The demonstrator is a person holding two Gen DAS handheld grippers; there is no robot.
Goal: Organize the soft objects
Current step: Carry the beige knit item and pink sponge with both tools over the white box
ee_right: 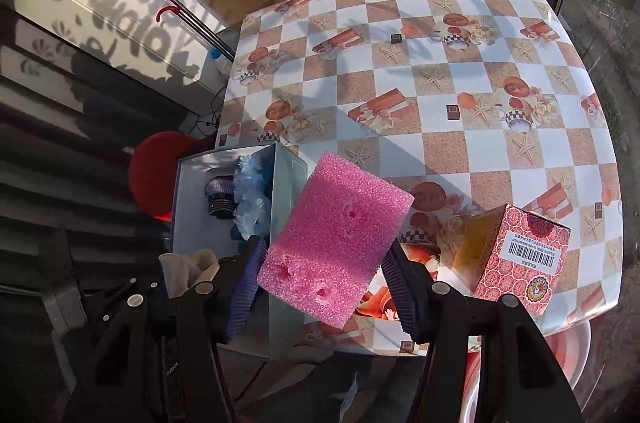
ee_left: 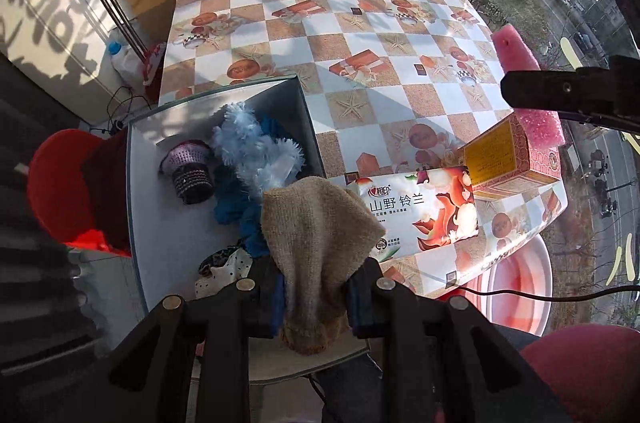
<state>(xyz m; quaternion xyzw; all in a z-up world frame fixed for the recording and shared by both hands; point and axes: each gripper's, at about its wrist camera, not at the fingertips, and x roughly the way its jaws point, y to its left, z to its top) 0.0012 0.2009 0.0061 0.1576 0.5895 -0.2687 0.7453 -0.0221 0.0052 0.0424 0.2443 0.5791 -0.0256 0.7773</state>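
Jaws of the left gripper [ee_left: 314, 287] pinch a beige cloth [ee_left: 320, 231], while the right gripper [ee_right: 324, 283] clamps a pink sponge [ee_right: 336, 235].

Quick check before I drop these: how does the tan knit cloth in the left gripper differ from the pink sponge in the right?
The tan knit cloth is limp and bunches where the left gripper clamps it; the pink sponge is a stiff porous block keeping its shape in the right gripper. The cloth hangs over the grey box; the sponge sits beside it, above the table. Both are soft and held.

Right claw [ee_right: 324, 279] grips pink sponge [ee_right: 336, 235]; grey box [ee_right: 280, 183] just beside.
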